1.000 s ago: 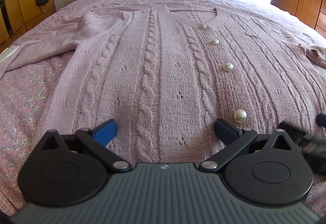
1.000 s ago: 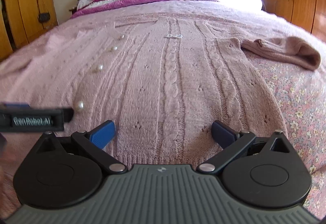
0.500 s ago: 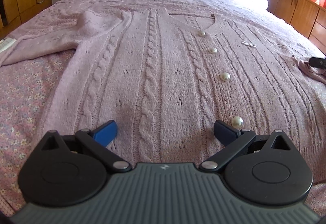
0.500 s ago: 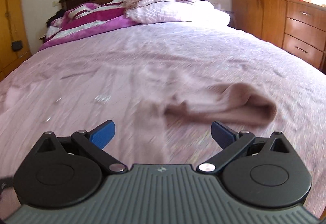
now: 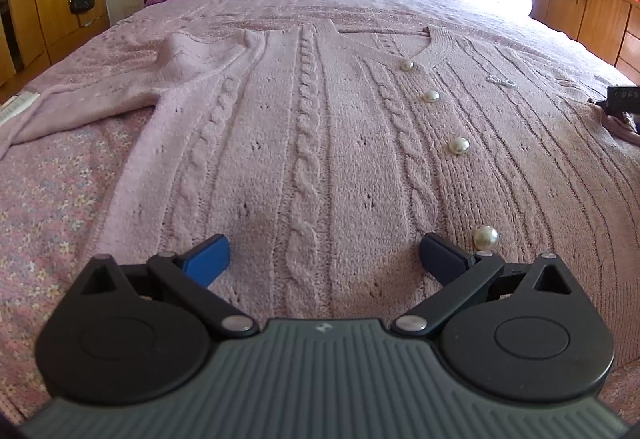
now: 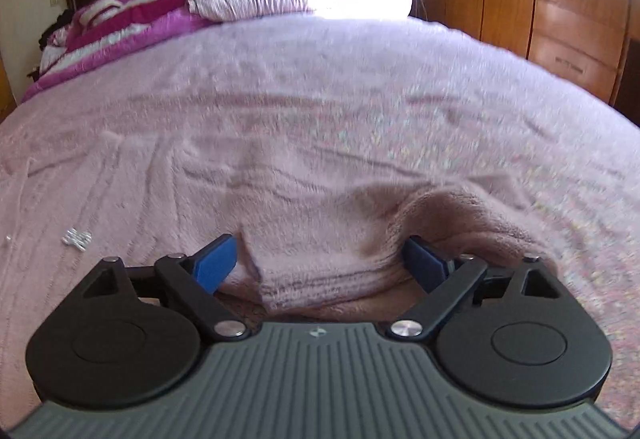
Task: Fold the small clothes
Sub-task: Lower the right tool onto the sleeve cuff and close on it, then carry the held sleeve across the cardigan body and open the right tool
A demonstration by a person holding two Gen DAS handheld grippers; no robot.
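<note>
On bed, one cardigan, four pearl buttons

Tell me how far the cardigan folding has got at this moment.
Done: the cardigan lies flat and buttoned on the bed. In hand: the right gripper is closing around the right sleeve's cuff; the left gripper hovers open. Left: every fold.
</note>
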